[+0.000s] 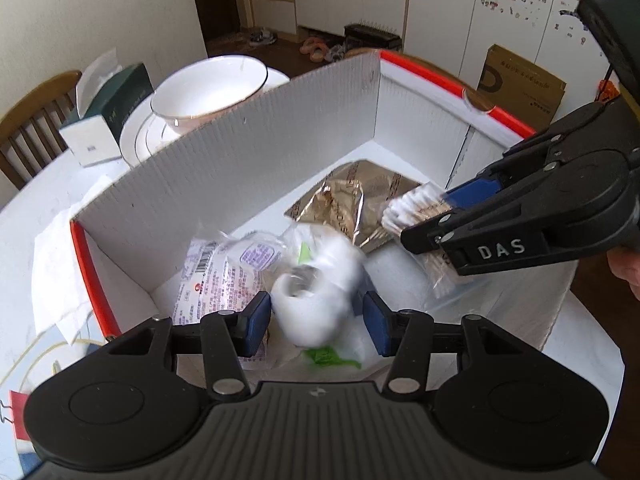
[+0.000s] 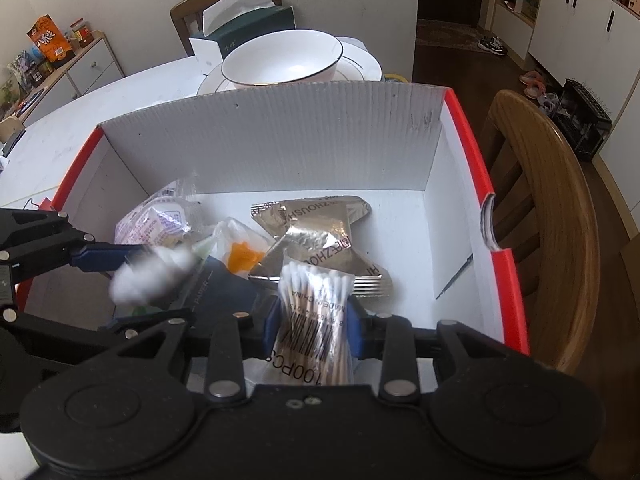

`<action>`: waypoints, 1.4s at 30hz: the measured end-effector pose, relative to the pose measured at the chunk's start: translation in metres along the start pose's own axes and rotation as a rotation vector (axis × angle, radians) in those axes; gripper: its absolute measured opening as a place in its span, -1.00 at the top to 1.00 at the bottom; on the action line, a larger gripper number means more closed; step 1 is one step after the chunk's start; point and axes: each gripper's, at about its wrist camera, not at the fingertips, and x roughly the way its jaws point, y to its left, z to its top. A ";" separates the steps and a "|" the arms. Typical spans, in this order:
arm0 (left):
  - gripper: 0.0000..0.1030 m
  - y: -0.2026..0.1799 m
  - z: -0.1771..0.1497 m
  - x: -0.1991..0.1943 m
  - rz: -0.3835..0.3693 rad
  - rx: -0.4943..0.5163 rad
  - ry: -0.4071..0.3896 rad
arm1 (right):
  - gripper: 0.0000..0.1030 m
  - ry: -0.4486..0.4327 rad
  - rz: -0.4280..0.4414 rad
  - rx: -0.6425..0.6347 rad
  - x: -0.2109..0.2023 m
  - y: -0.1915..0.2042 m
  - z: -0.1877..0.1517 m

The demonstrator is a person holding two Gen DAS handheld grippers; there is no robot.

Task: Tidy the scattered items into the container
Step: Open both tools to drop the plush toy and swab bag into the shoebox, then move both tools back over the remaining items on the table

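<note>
A white cardboard box with red rims (image 1: 280,132) (image 2: 280,136) stands on the table. Inside lie gold foil packets (image 1: 352,200) (image 2: 320,236), a clear printed packet (image 1: 224,268) (image 2: 156,220) and a bag with orange contents (image 2: 240,256). My left gripper (image 1: 316,320) (image 2: 132,280) is open above the box; a blurred white roll (image 1: 316,292) (image 2: 148,276) sits between its jaws, apparently falling free. My right gripper (image 2: 314,328) (image 1: 432,216) is shut on a clear bag of cotton swabs (image 2: 312,308) (image 1: 412,212), held over the box.
A white bowl (image 1: 208,88) (image 2: 280,60) on stacked plates and a dark green tissue box (image 1: 108,116) (image 2: 244,28) stand behind the box. Wooden chairs (image 2: 552,200) (image 1: 36,128) flank the table. A red binder clip (image 1: 16,412) lies at the near left.
</note>
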 end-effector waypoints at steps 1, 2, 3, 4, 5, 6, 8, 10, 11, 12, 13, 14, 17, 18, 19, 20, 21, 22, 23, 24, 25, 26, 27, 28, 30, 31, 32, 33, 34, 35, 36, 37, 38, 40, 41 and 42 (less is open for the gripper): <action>0.03 0.001 0.000 0.000 -0.007 -0.009 0.003 | 0.30 0.000 -0.002 -0.003 0.000 0.000 0.000; 0.03 0.002 0.000 0.000 -0.011 -0.013 0.003 | 0.30 -0.001 -0.004 -0.007 0.000 0.000 0.000; 0.03 0.002 0.001 0.000 -0.015 -0.013 0.002 | 0.30 -0.001 -0.005 -0.010 0.000 0.000 -0.001; 0.02 0.003 0.001 0.000 -0.018 -0.013 0.002 | 0.30 0.000 -0.006 -0.009 0.000 0.000 -0.001; 0.02 0.003 0.001 0.000 -0.019 -0.014 0.002 | 0.29 0.001 -0.006 -0.007 0.000 -0.001 -0.001; -0.01 0.004 0.001 0.000 -0.020 -0.017 0.003 | 0.25 0.001 -0.005 -0.007 0.000 -0.001 -0.001; -0.09 0.005 0.001 -0.001 -0.028 -0.026 -0.003 | 0.20 -0.001 -0.008 -0.009 -0.001 -0.002 -0.001; -0.16 0.006 0.001 -0.003 -0.032 -0.033 -0.010 | 0.19 -0.001 -0.005 -0.011 -0.002 -0.003 -0.001; -0.16 0.006 0.001 -0.004 -0.032 -0.037 -0.014 | 0.16 -0.001 -0.005 -0.011 -0.002 -0.003 -0.001; -0.17 0.007 0.001 -0.004 -0.034 -0.042 -0.017 | 0.08 -0.001 -0.008 -0.010 -0.003 -0.003 -0.001; -0.17 0.007 0.000 -0.005 -0.035 -0.047 -0.019 | 0.02 -0.003 -0.008 -0.009 -0.004 -0.004 -0.001; -0.17 0.008 0.000 -0.006 -0.035 -0.052 -0.020 | -0.06 -0.008 -0.007 -0.007 -0.006 -0.005 -0.001; -0.19 0.009 -0.001 -0.009 -0.035 -0.063 -0.031 | -0.10 -0.017 -0.001 -0.012 -0.011 -0.005 -0.001; -0.20 0.009 -0.002 -0.011 -0.034 -0.067 -0.036 | -0.13 -0.021 -0.001 -0.016 -0.013 -0.005 -0.001; -0.20 0.009 -0.002 -0.013 -0.033 -0.072 -0.042 | -0.15 -0.025 0.000 -0.019 -0.015 -0.004 -0.001; -0.20 0.009 -0.002 -0.015 -0.033 -0.078 -0.044 | -0.17 -0.029 0.002 -0.021 -0.018 -0.004 0.000; -0.20 0.010 -0.003 -0.017 -0.033 -0.084 -0.049 | -0.19 -0.033 0.006 -0.023 -0.020 -0.003 0.000; -0.20 0.010 -0.003 -0.019 -0.034 -0.089 -0.056 | -0.21 -0.037 0.010 -0.023 -0.022 -0.002 0.001; -0.20 0.010 -0.004 -0.022 -0.035 -0.095 -0.066 | -0.23 -0.043 0.014 -0.023 -0.025 -0.002 0.001; -0.20 0.010 -0.005 -0.025 -0.037 -0.101 -0.075 | -0.23 -0.048 0.018 -0.024 -0.028 -0.001 0.000; -0.20 0.011 -0.006 -0.028 -0.039 -0.106 -0.082 | -0.24 -0.052 0.023 -0.024 -0.031 -0.001 0.001; -0.20 0.011 -0.006 -0.031 -0.041 -0.112 -0.089 | -0.25 -0.056 0.029 -0.024 -0.033 -0.001 0.001; -0.20 0.011 -0.007 -0.033 -0.042 -0.117 -0.094 | -0.28 -0.060 0.032 -0.024 -0.036 -0.001 0.000; -0.20 0.011 -0.008 -0.036 -0.041 -0.122 -0.100 | -0.29 -0.064 0.035 -0.025 -0.038 0.000 0.001; -0.20 0.011 -0.010 -0.041 -0.042 -0.130 -0.110 | -0.32 -0.073 0.043 -0.024 -0.043 0.001 0.001; -0.20 0.012 -0.011 -0.043 -0.042 -0.134 -0.115 | -0.33 -0.077 0.048 -0.021 -0.046 0.001 0.001; -0.20 0.012 -0.012 -0.046 -0.043 -0.139 -0.121 | -0.35 -0.080 0.053 -0.018 -0.048 0.001 0.000; -0.20 0.012 -0.014 -0.049 -0.045 -0.144 -0.127 | -0.36 -0.085 0.059 -0.017 -0.051 0.002 0.000; -0.20 0.012 -0.015 -0.052 -0.048 -0.150 -0.133 | -0.37 -0.090 0.064 -0.018 -0.053 0.002 0.000; -0.20 0.012 -0.016 -0.056 -0.051 -0.154 -0.141 | -0.41 -0.096 0.067 -0.020 -0.056 0.003 -0.001; -0.20 0.012 -0.018 -0.059 -0.050 -0.156 -0.151 | -0.43 -0.102 0.068 -0.022 -0.058 0.004 -0.001; -0.23 0.012 -0.019 -0.063 -0.048 -0.157 -0.158 | -0.45 -0.109 0.069 -0.026 -0.060 0.005 -0.002; -0.26 0.011 -0.020 -0.066 -0.045 -0.158 -0.166 | -0.48 -0.115 0.070 -0.029 -0.062 0.007 -0.002; -0.41 0.011 -0.022 -0.072 -0.041 -0.161 -0.183 | -0.52 -0.126 0.073 -0.034 -0.066 0.009 -0.004; -0.43 0.011 -0.024 -0.074 -0.039 -0.163 -0.187 | -0.54 -0.131 0.074 -0.038 -0.068 0.010 -0.004; -0.43 0.012 -0.025 -0.076 -0.039 -0.165 -0.189 | -0.57 -0.137 0.074 -0.044 -0.070 0.012 -0.005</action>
